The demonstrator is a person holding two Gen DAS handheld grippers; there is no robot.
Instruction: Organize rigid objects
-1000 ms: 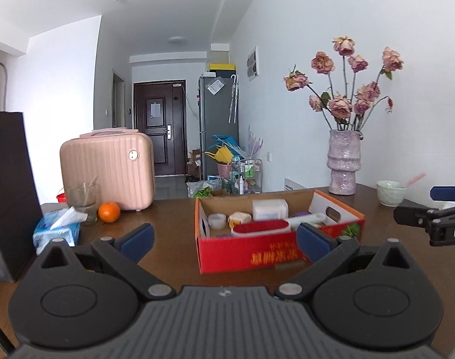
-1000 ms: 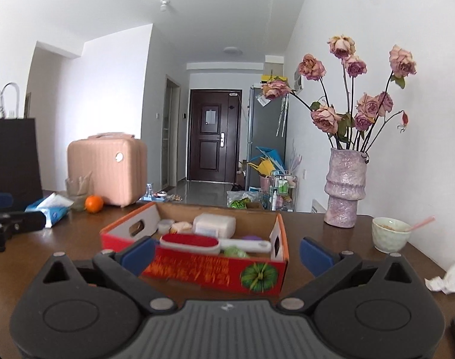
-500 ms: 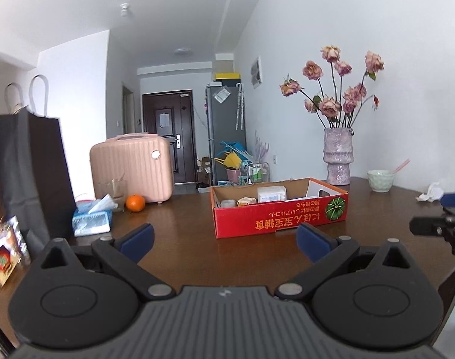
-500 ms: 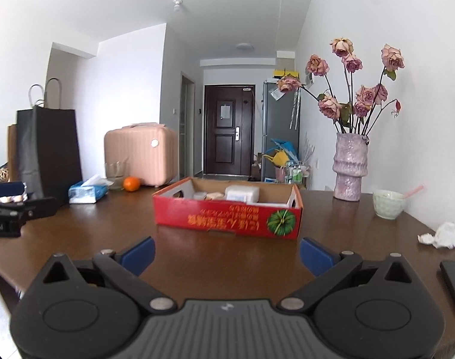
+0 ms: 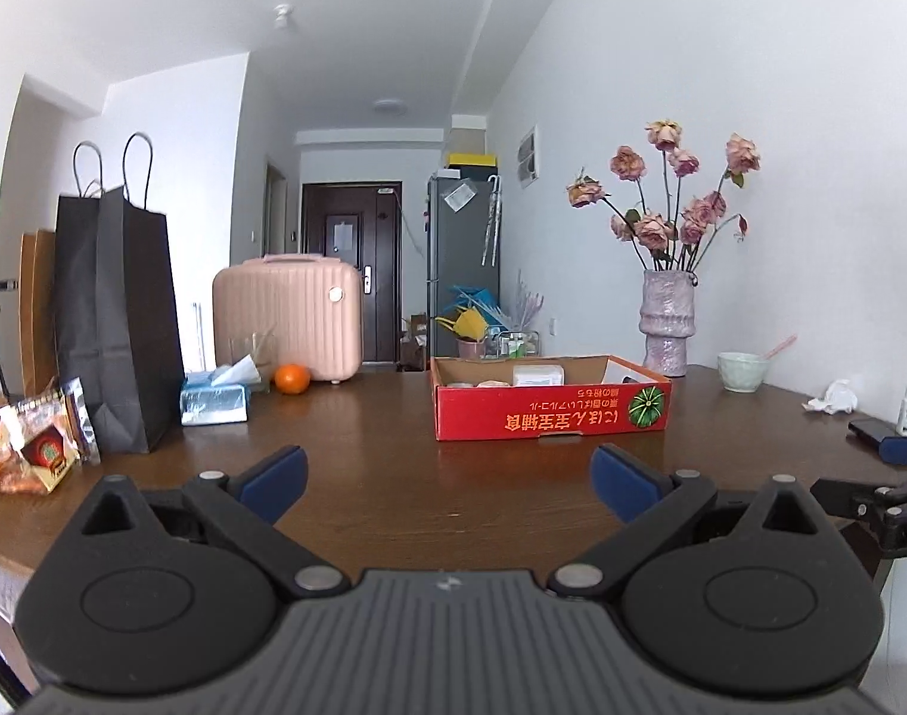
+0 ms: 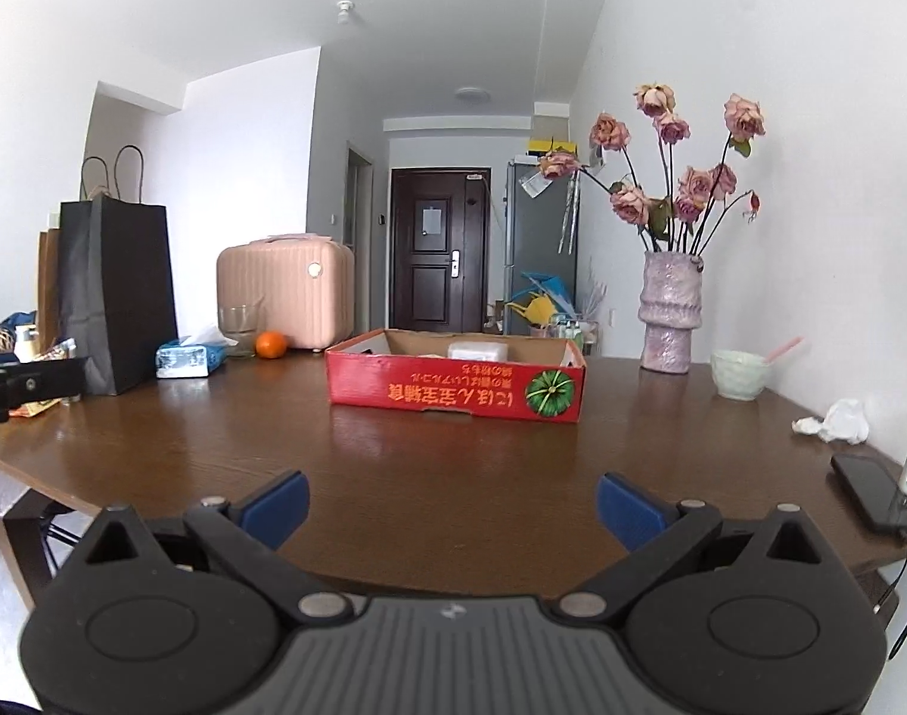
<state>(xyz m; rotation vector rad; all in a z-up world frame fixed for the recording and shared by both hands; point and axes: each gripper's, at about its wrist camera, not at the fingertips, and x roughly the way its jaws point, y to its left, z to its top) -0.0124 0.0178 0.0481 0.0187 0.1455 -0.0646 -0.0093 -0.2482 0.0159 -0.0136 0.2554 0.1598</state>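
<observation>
Bag (image 5: 117,322) standing far left of the box (image 5: 552,411); tissues (image 5: 215,399) and orange (image 5: 291,378) sitting between them. Left gripper (image 5: 447,476) and right gripper (image 6: 450,503) both hovering spread and empty, near side of box. Vase (image 6: 671,310), bowl (image 6: 739,374), phone (image 6: 876,491) lying right of box.

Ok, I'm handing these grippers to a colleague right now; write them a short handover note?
Left gripper: open, empty, held low at the near table edge.
Right gripper: open, empty, likewise.
Red cardboard box sits mid-table on the brown wooden table, already holding a white block and a few small items.
Loose outside: orange fruit, black phone, snack packets.
Whether those go in too is unclear; nothing is in hand.
</observation>
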